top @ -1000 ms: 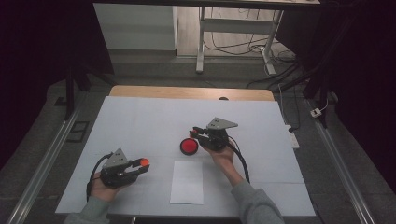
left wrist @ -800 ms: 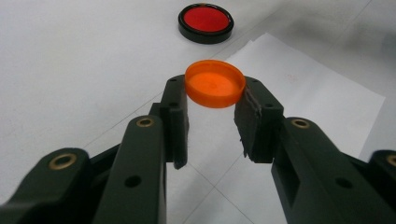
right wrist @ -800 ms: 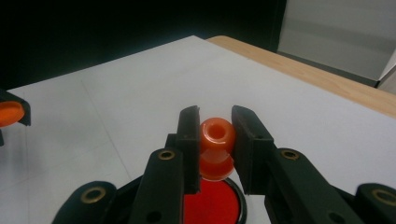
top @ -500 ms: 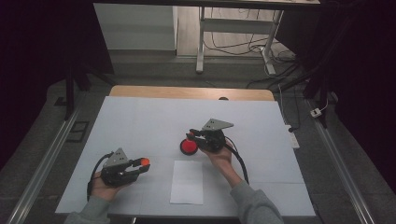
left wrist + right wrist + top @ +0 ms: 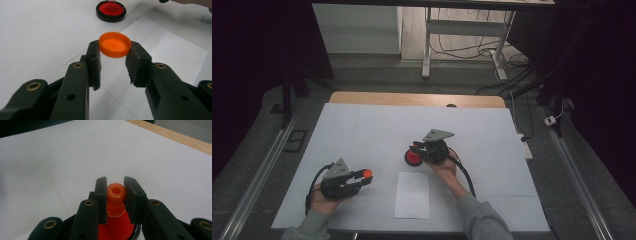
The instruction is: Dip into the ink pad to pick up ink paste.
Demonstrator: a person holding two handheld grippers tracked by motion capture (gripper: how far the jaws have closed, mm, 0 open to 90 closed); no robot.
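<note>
Keeps left claw (image 5: pixel 114 51) clamped on orange cap (image 5: pixel 115 43) above the desk (image 5: pixel 362 125), eases right claw (image 5: pixel 115 185), clamped on orange nozzle (image 5: pixel 116 192), slightly down at the black-rimmed red dish (image 5: pixel 110 19), likely nearing capping.

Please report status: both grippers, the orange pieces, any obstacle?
Left gripper shut on orange cap. Right gripper shut on orange funnel, over black-rimmed red dish. Nothing between.

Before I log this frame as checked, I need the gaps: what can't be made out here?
- Red funnel-like piece, right gripper view: the right gripper hides its sides; the bottom edge cuts its base.
- Orange cap, left gripper view: underside faces away; the left gripper covers its rim.
- Orange cap, high view: too small for detail.
</note>
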